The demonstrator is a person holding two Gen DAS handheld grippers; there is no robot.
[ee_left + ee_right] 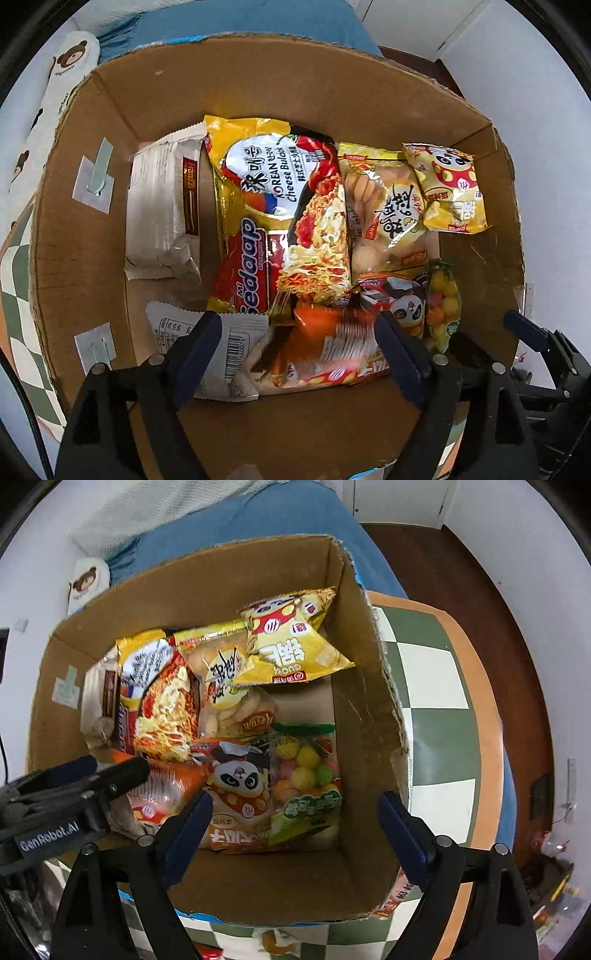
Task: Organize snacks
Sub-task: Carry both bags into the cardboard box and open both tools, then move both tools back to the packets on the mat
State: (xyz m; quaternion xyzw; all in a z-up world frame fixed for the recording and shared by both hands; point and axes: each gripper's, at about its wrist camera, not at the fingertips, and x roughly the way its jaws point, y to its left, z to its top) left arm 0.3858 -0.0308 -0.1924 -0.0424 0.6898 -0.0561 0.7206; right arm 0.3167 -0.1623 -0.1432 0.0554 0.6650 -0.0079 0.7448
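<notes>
Both grippers' jaws gape above the orange packet (332, 347) in the box (258, 85).

Inside the open brown cardboard box (236, 85), the white wrapped packet (162, 210) lies left of the yellow cheese noodle packet (284, 206); the clear bag of coloured candy balls (306, 771) lies right, near.

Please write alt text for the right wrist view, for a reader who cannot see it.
An open cardboard box full of snack packets, seen from above between the open right gripper. A panda packet lies beside a bag of coloured balls; the left gripper enters at the left.
</notes>
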